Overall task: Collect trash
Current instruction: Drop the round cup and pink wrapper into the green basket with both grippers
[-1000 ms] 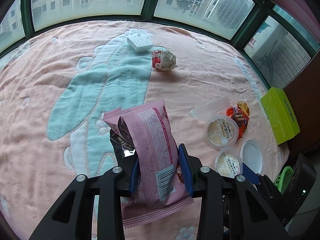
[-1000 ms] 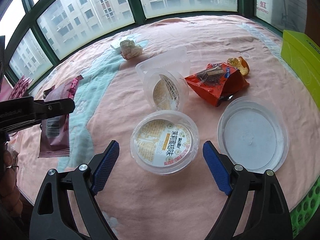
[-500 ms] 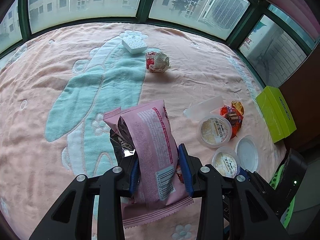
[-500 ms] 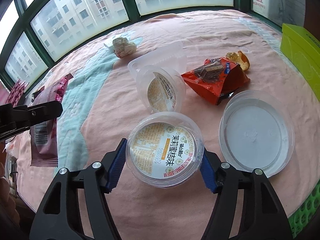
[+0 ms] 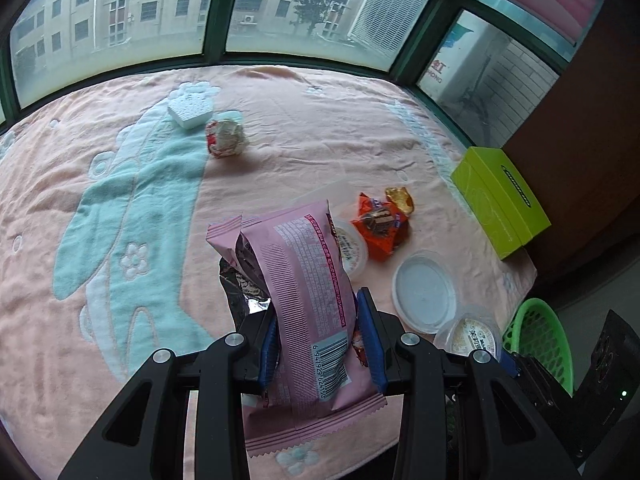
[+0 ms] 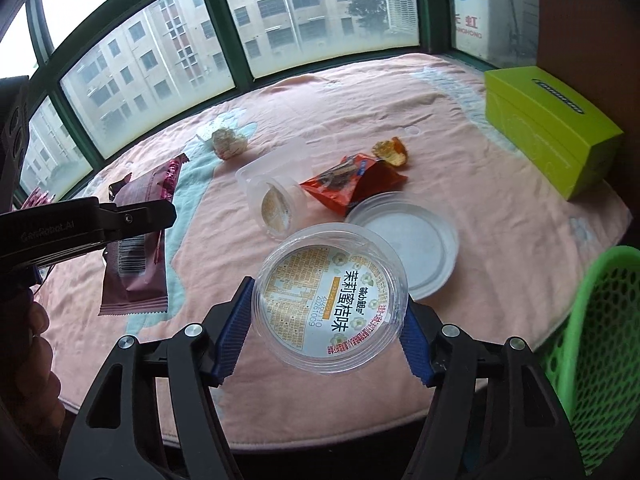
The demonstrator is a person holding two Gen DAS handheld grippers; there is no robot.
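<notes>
A: Left gripper [image 5: 318, 344] is clamped on the pink wrapper [image 5: 304, 292], pinched low near the barcode, so most of the bag stands free above the pads. It's held clear of the pink blanket [image 5: 280, 128].

B: Grip looks fine, but we'd carry it slowly. That loose top will flap and could catch on something.

A: Right gripper [image 6: 326, 330] has its pads pressed on both sides of the round plastic cup [image 6: 332, 300]. The cup is tilted, label facing us, and off the blanket.

B: Thin wall, so we shouldn't squeeze harder or it may buckle and pop out. Best to keep it tilted as it is and move steadily.

A: The green basket [image 6: 592, 320] sits at the right edge, just past the blanket's rim. That's our likely drop point.

B: Then we take the cup there first since it's nearest, get well over the opening before letting go, and follow with the wrapper.

A: Left on the blanket: a second cup [image 6: 276, 204] on its side, the clear lid [image 6: 404, 236], the orange wrapper [image 6: 352, 184] and a crumpled ball [image 6: 228, 142].
</notes>
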